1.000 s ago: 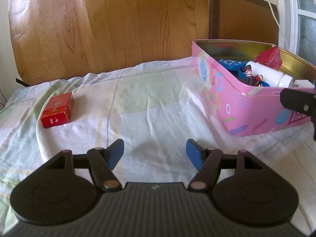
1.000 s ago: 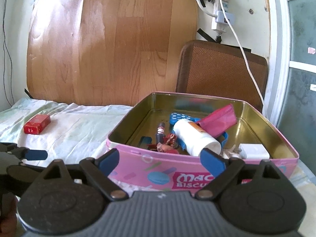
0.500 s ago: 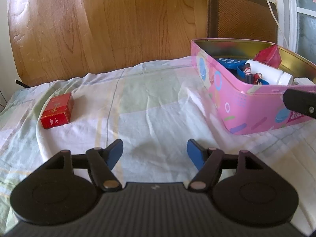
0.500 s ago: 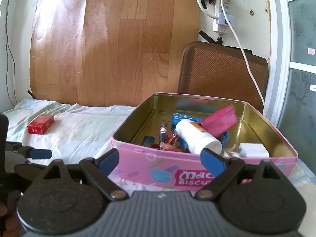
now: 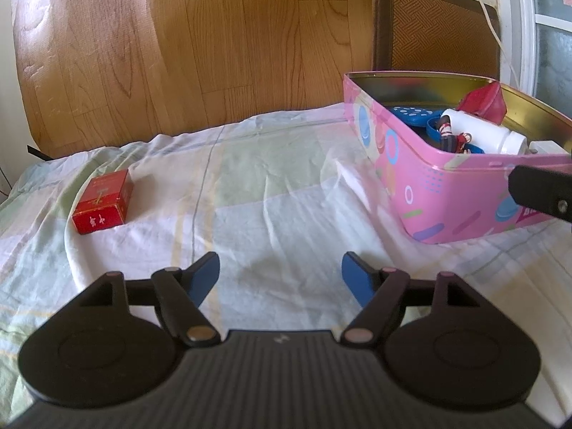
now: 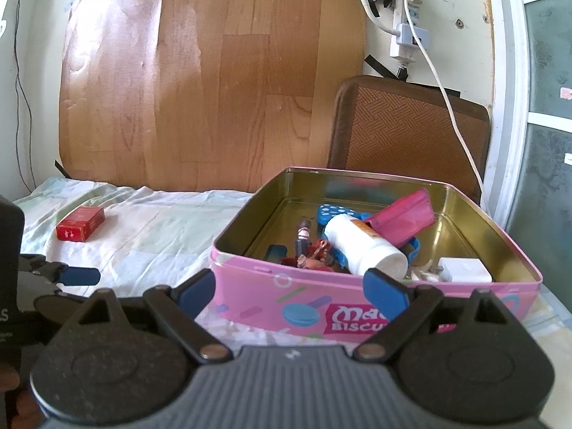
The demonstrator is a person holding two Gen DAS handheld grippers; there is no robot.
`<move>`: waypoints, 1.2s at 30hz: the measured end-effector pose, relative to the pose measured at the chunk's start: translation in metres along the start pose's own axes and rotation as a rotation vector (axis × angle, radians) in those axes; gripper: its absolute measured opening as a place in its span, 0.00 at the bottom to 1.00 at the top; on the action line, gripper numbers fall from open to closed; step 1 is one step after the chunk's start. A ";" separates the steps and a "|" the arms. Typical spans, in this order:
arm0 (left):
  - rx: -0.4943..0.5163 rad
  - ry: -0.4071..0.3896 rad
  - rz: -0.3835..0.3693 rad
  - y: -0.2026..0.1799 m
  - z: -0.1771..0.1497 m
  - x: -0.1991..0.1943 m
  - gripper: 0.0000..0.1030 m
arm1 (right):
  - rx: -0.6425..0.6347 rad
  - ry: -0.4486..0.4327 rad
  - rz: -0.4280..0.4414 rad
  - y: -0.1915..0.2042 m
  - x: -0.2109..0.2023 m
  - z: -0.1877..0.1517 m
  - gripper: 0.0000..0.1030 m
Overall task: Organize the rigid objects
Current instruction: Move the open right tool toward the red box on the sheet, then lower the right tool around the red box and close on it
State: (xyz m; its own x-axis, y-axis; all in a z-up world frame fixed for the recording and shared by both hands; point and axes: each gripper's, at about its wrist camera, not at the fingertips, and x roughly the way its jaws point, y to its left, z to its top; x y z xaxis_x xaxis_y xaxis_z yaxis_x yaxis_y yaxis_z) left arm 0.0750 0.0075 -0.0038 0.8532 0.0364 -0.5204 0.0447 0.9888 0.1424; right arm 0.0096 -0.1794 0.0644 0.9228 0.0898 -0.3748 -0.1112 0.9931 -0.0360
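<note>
A small red box (image 5: 103,201) lies on the bedsheet at the left, also in the right wrist view (image 6: 80,223). An open pink biscuit tin (image 5: 422,182) stands at the right and holds a white bottle (image 6: 364,243), a pink pouch (image 6: 402,217), a blue dotted item, a small figurine and a white charger (image 6: 464,270). My left gripper (image 5: 280,275) is open and empty over the sheet, between the box and the tin. My right gripper (image 6: 291,291) is open and empty just in front of the tin's near wall (image 6: 304,307).
A pale checked sheet (image 5: 271,193) covers the surface. A wooden board (image 6: 214,82) and a brown woven panel (image 6: 411,132) stand at the back. A white cable (image 6: 450,100) hangs from a wall power strip behind the tin. A window frame is at the right.
Both grippers drifted slightly; the right one has backed a little left of the tin. Jaws stay open and nothing was picked up.
</note>
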 end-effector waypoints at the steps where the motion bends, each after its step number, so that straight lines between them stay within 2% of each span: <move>1: 0.000 0.000 0.000 0.000 0.000 0.000 0.75 | 0.000 -0.002 0.002 0.001 0.000 0.000 0.90; 12: -0.003 0.000 -0.001 0.000 0.000 0.000 0.75 | 0.018 -0.020 0.040 0.000 -0.003 0.001 0.90; 23: -0.050 0.015 -0.028 0.013 0.002 0.000 0.75 | 0.019 -0.062 0.079 0.009 -0.008 0.005 0.91; 33: -0.083 0.011 0.032 0.063 0.006 0.007 0.75 | -0.008 -0.122 0.137 0.032 -0.004 0.017 0.91; 36: -0.104 -0.004 0.089 0.093 0.004 0.007 0.75 | -0.036 -0.129 0.170 0.044 0.000 0.022 0.91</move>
State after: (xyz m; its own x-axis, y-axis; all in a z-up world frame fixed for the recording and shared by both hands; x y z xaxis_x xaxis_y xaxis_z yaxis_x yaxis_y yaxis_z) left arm 0.0874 0.0996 0.0092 0.8535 0.1243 -0.5061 -0.0854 0.9914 0.0994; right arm 0.0125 -0.1341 0.0831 0.9288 0.2672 -0.2566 -0.2805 0.9597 -0.0161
